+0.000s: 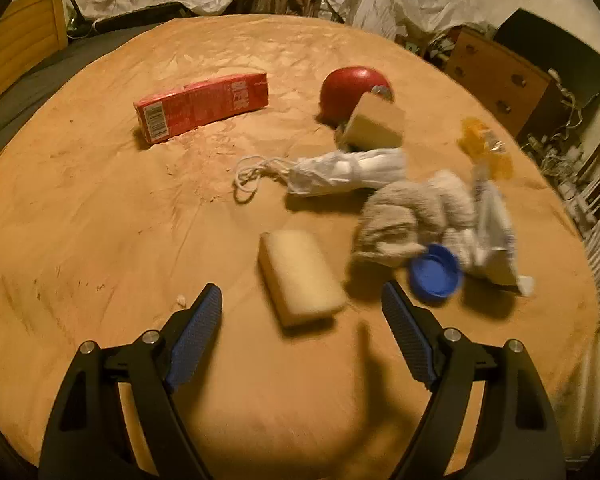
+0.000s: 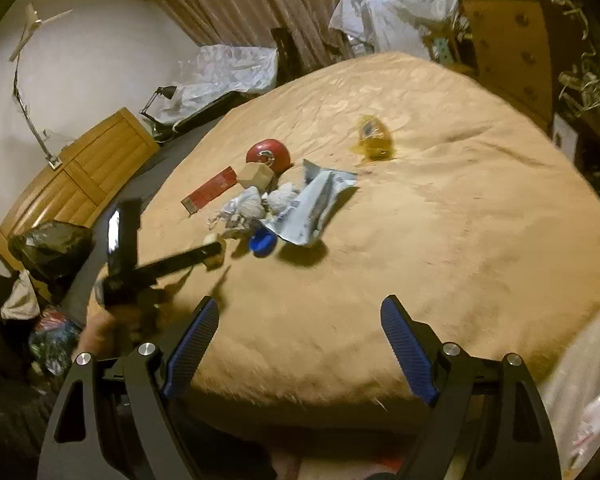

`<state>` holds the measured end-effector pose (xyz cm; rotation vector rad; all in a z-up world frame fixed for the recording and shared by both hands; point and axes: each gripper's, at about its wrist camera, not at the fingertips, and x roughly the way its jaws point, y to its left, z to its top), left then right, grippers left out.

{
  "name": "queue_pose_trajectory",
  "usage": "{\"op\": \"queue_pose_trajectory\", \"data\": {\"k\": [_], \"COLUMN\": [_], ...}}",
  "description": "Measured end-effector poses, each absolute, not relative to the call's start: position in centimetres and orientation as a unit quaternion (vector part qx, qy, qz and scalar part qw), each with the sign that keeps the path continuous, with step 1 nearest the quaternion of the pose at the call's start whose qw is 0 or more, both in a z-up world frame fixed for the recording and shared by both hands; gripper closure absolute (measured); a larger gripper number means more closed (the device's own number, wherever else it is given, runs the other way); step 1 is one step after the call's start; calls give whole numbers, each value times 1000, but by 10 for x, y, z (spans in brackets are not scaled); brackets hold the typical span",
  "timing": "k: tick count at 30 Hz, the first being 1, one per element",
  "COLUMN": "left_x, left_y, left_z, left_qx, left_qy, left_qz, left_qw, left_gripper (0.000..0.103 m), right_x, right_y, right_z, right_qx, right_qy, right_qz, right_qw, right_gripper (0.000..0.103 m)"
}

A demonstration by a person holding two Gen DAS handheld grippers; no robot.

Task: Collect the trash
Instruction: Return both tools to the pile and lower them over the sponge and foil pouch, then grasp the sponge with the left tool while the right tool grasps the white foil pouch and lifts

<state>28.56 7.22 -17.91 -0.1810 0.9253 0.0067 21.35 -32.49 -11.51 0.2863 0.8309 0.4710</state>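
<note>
Surface: a bed [image 1: 100,220] under a tan blanket carries the litter; the pictures are blurred in places.
Left gripper [image 1: 302,306]: jaws spread wide with nothing between the pads, hovering over the blanket just short of the sponge.
Right gripper [image 2: 300,320]: jaws equally wide and empty, set back near the bed's edge, well apart from the pile.
Sponge [image 1: 300,280]: a pale yellow block lying flat, nearest the left gripper, apart from both pads.
Blue cap [image 1: 436,272]: a round blue lid tilted against the crumpled cloth, just beside the sponge.
Crumpled cloth [image 1: 412,216]: a greyish wad at the heart of the pile, touching the white wrapper.
White wrapper [image 2: 320,204]: a creased printed packet on the right of the pile.
String bag [image 1: 340,172]: white, its cords trailing left.
Red carton [image 1: 204,106]: lies on its side, away from the rest.
Red bowl [image 1: 352,88]: upturned, with a small cardboard box [image 1: 376,126] leaning at it.
Yellow wrapper [image 2: 374,136]: alone, beyond the pile.
Black bag [image 2: 50,248]: beside the bed at the left, in the right wrist view.
</note>
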Motion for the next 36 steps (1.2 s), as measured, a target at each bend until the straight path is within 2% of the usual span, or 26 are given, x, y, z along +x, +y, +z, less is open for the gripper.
{"op": "queue_pose_trajectory", "data": {"k": [2,3,5,7,9,18,21,22,23,24,27,31,33,36], "left_x": [293,296,298,298,299,303,301,300,299,298,296,292,292,295], "left_y": [74,76,81,82,82,86,86,86,87,87,88,92,92,88], "left_z": [-186,-189,-191,-190,-191,-194,-195,-195,-194,-194,-193,-191,-191,-191], "left_qx": [-78,-75,-71,-65,-53,-50,-50,-51,-51,-51,-53,-63,-65,-65], "left_qy": [453,456,452,449,449,445,444,444,444,444,444,446,447,450], "left_qz": [8,11,10,5,0,-16,-16,-17,-19,-20,-25,-31,-32,-26], "left_qw": [888,887,889,891,892,894,894,894,894,895,894,892,891,890], "left_gripper": [28,35,40,54,58,57,57,57,57,58,58,59,59,59], "right_x": [236,249,274,304,329,416,424,424,422,419,402,376,367,366], "right_y": [-314,-307,-296,-284,-273,-231,-232,-233,-234,-234,-236,-233,-231,-230], "right_z": [-120,-123,-127,-133,-139,-174,-186,-187,-186,-183,-162,-133,-133,-151], "right_qx": [144,150,158,173,181,142,142,141,137,128,79,-59,-115,-139], "right_qy": [410,418,430,443,453,509,515,513,511,510,498,490,507,537], "right_qz": [234,239,244,247,245,190,188,189,194,199,213,220,225,228], "right_qw": [870,863,855,845,838,828,824,825,826,827,837,842,824,800], "right_gripper": [20,21,27,30,33,35,50,51,59,63,65,65,64,62]}}
